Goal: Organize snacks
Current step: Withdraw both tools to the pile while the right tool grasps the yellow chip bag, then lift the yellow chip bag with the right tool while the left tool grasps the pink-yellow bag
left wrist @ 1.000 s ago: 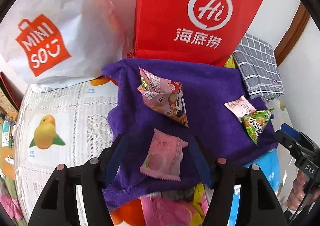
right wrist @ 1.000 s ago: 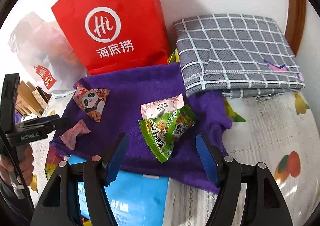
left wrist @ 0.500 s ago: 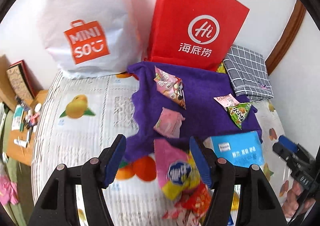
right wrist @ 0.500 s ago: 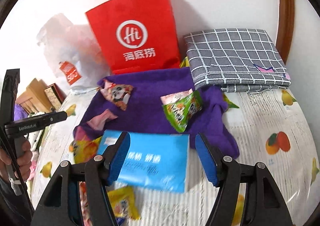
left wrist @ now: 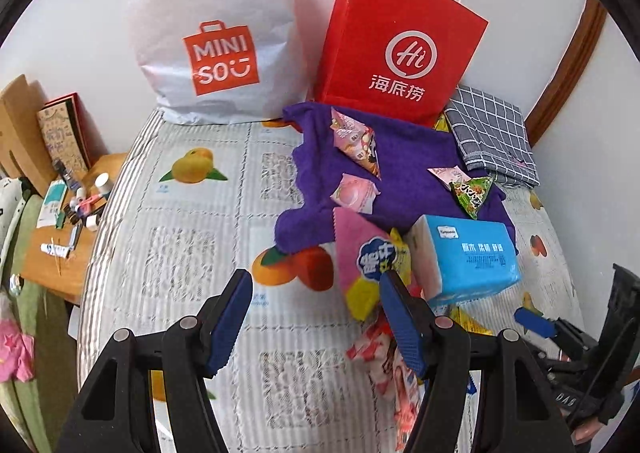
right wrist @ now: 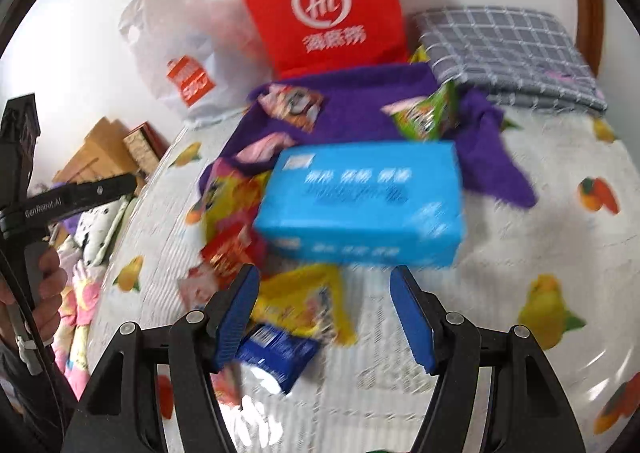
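Snacks crowd the right half of the fruit-print bed cover; we hold both tongs wide and empty above it. Our left tongs hang over bare cover, a pink-yellow packet just off their right finger. Our right tongs sit near the blue tissue pack, which overlaps the purple towel's near edge. Bags line the far wall.
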Motion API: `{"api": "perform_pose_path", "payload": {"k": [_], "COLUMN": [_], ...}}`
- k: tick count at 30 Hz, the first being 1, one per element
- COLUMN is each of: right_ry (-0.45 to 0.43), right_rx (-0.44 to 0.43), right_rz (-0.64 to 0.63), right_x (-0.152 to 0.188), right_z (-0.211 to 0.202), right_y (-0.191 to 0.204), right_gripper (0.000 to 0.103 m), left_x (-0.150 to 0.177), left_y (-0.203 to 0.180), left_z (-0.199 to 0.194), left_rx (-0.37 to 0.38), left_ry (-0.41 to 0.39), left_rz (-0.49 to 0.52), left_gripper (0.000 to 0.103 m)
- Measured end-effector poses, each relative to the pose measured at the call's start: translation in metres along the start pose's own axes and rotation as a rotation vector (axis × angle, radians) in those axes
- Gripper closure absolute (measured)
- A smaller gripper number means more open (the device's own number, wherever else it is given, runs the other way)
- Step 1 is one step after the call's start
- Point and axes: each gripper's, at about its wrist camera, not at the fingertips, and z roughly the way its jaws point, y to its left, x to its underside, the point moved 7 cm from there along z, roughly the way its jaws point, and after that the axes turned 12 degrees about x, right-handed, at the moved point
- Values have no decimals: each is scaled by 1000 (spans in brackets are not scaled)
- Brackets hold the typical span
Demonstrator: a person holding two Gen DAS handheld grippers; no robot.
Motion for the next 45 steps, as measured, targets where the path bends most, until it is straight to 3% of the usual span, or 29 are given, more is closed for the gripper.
{"api": "perform_pose_path", "payload": {"k": [9,19,23,30,36,40,45], "right_ry": [36,90,97,51,23,14,17], "right_rx": [27,26,30,18,50,122,137], "right_rz": [-52,-21,-24,14,64,78,124], "right_x": [11,19,20,19,18,19,22], "right_z": [25,58,55,30,16,13,10], "right_y": [31,33,26,3,-31,-57,-84], "right_gripper": [31,31,48,48,48,48,48], "left_x": [13,21,20,13,4,0,-1], "left_y": [7,17,15,-6,-27,-36,-37], "left_z": [-3,11,23,48,71,90,112], "left_rx": [4,25,62,96,120,100,59], "left_ry": [10,32,44,61,71,95,134], "left_rz": [0,-10,-34,-6,13,24,23], "left_gripper": [39,39,39,39,32,29,29]}}
